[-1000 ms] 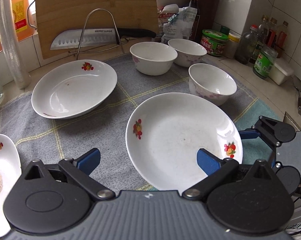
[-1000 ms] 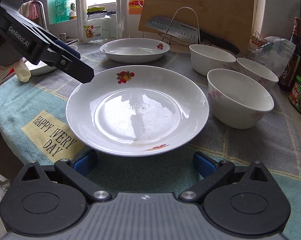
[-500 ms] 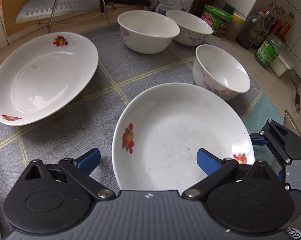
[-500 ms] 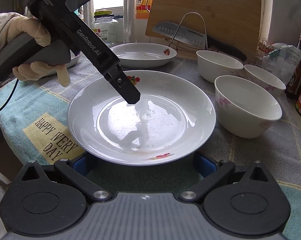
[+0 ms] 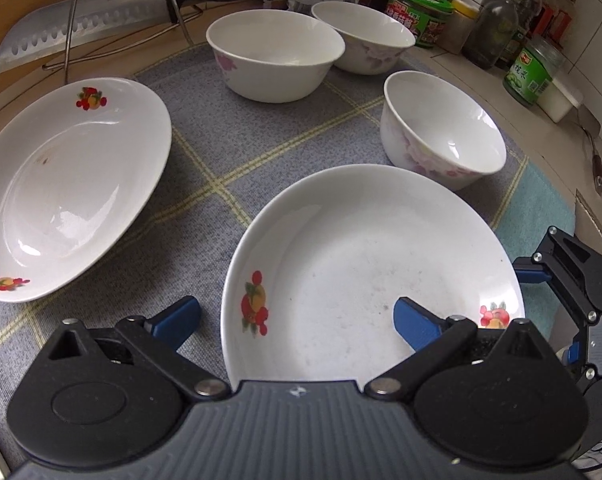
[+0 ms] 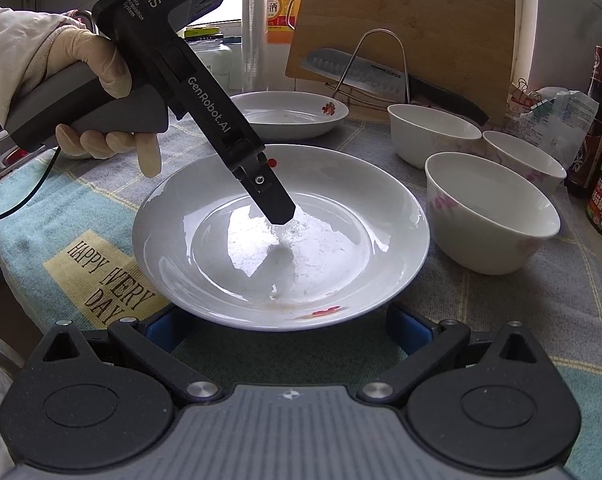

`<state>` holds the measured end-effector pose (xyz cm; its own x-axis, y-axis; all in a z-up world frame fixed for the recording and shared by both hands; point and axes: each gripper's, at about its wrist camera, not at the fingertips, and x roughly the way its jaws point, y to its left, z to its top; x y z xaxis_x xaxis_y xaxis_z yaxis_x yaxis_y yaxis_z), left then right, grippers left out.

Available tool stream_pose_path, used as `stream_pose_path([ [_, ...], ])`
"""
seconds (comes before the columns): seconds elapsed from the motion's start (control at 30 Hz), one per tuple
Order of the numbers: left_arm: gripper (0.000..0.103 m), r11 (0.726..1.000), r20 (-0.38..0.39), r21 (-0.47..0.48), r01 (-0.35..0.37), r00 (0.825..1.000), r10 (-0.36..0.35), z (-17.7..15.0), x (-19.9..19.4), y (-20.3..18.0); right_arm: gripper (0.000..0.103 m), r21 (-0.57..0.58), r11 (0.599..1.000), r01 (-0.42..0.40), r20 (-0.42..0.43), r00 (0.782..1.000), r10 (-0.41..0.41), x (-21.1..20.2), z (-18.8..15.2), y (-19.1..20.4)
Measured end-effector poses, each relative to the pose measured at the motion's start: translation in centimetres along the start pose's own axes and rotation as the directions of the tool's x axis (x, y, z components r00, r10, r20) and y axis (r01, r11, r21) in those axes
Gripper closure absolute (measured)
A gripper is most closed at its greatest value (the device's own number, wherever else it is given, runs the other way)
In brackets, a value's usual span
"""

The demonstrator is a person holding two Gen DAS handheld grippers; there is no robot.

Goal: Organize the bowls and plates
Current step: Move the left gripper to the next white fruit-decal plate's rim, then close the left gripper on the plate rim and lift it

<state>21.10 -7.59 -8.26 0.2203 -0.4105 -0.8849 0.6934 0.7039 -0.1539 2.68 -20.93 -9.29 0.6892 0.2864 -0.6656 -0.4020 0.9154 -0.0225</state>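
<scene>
A white plate with fruit prints (image 5: 365,272) (image 6: 281,240) lies on the cloth right in front of both grippers. My left gripper (image 5: 297,322) is open and straddles its rim: one finger rests outside on the cloth, the other hangs over the plate's well. From the right wrist view, that left gripper (image 6: 277,208) slants down into the plate, held by a gloved hand (image 6: 89,80). My right gripper (image 6: 285,330) is open at the plate's opposite rim, fingers low beside it. A second plate (image 5: 69,184) lies to the left. Three bowls (image 5: 275,60) (image 5: 363,36) (image 5: 441,140) stand behind.
A knife (image 5: 85,20) leans in a wire rack against a wooden board (image 6: 401,20) at the back. Jars and bottles (image 5: 533,68) crowd the right counter. The grey checked cloth (image 5: 241,152) joins a teal towel (image 6: 101,272) with printed words.
My left gripper has come forward and lower over the near plate, so one finger now hangs over the plate's well. The right gripper has barely moved.
</scene>
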Motion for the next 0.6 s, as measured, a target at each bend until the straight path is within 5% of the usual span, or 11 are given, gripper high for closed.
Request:
stream_pose_path([
  [0.27,0.001,0.998,-0.04,0.065,-0.006,0.999,0.008,1.0,0.7,-0.4,0.0,0.004,1.0,0.007,0.015,1.0,-0.007,-0.3,-0.2,-0.1],
  [0.6,0.001,1.0,-0.046,0.025,-0.005,0.999,0.007,1.6,0.9,0.1,0.0,0.007,1.0,0.012,0.023,1.0,-0.012,-0.5,-0.4,0.0],
])
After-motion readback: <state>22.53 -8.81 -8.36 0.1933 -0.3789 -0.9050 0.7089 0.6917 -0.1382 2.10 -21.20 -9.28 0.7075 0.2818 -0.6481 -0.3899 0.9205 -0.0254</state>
